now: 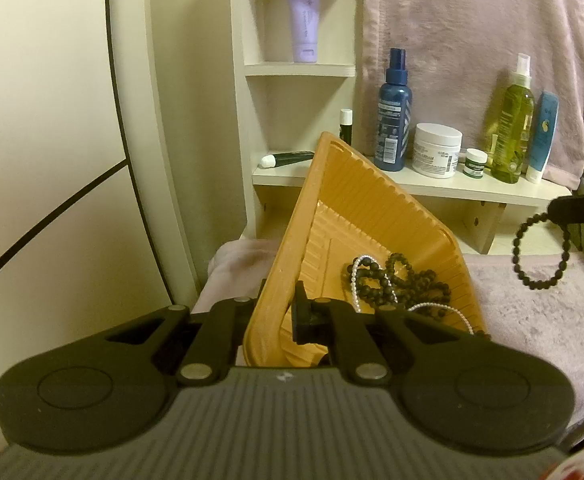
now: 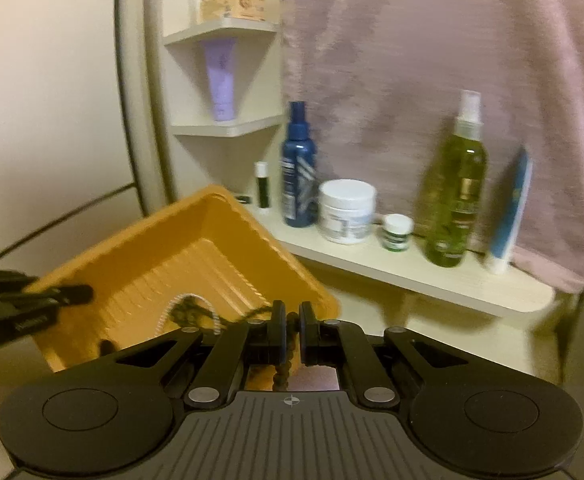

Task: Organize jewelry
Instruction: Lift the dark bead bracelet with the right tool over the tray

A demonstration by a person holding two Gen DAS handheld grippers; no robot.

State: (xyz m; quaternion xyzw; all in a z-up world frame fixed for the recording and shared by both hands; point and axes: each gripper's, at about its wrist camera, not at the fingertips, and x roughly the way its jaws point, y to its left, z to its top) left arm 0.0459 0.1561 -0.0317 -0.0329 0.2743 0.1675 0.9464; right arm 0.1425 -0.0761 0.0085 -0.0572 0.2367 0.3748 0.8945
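Landmark for all positions: the orange tray [image 1: 376,216].

Left gripper [image 1: 279,312]: your jaws are pinched narrow on the tray's near wall, one finger inside the tray and one outside. The tray sits tilted, its far corner raised toward the shelf [image 1: 472,190], its low end toward the camera.

Inside the tray, at the low end: a tangle of black bead strands [image 1: 408,280] with a white pearl strand [image 1: 356,280] looped through it. Both lie just beyond your inner finger, not touching it as far as the left wrist view shows.

Right gripper [image 2: 292,322]: jaws nearly together, clamped on a black bead bracelet [image 1: 540,256]. In the left wrist view the bracelet hangs as an open loop below the gripper, right of the tray and clear of its rim, over the pink cloth [image 1: 532,320]. In the right wrist view a beaded strand runs down between the fingers; that frame is motion-blurred.

Behind the tray, on the shelf: a blue spray bottle [image 1: 394,120], a white jar [image 1: 438,150], a small green-labelled jar [image 1: 476,162], a green spray bottle [image 1: 514,128] and a blue tube [image 1: 542,136]. Above and left of the tray, a lilac tube [image 1: 304,20] stands in a corner niche.
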